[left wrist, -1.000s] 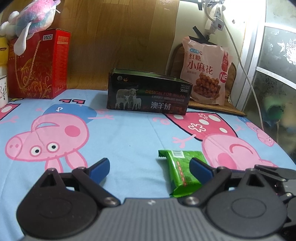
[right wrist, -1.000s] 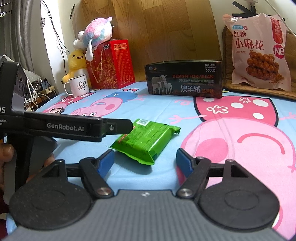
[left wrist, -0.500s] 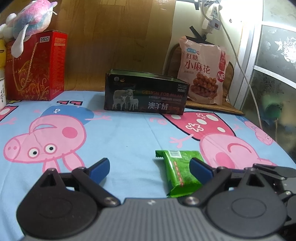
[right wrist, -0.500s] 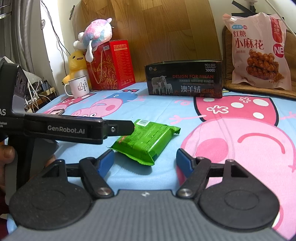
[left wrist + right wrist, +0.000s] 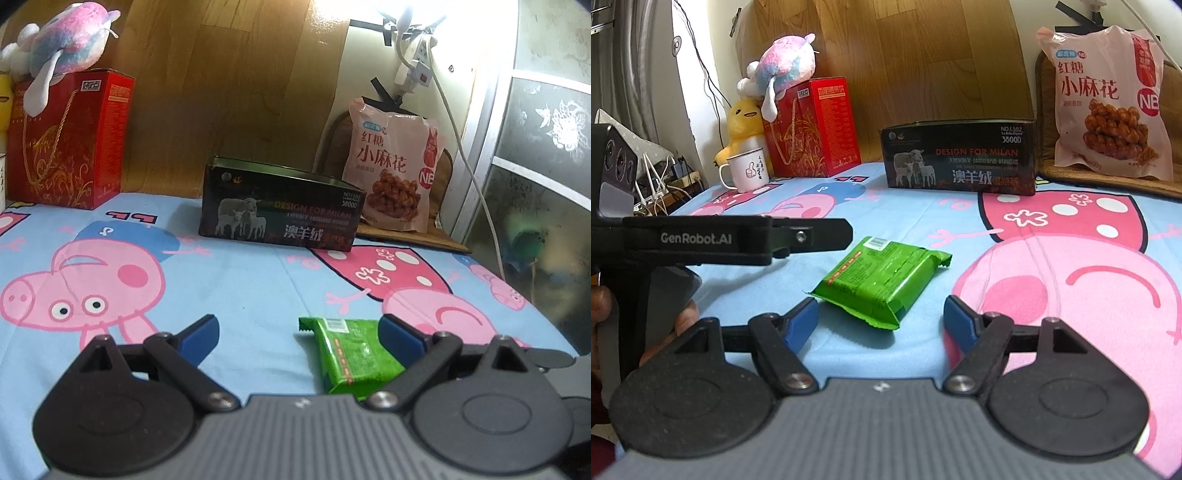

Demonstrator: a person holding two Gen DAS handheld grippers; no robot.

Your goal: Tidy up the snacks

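1. Green packet (image 5: 882,280): flat on the bed sheet (image 5: 1052,229), apparently touching nothing.
2. Right gripper (image 5: 881,325): jaws spread wide, empty, packet at 12 o'clock.
3. Left gripper (image 5: 299,336): jaws released, packet at 1 o'clock.
4. Black box (image 5: 960,162): far edge, upright.

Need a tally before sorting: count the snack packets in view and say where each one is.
2. The green packet lies flat on the bedsheet ahead of both grippers; the pink bag stands at the back right, beside the open black box, whose inside is hidden.
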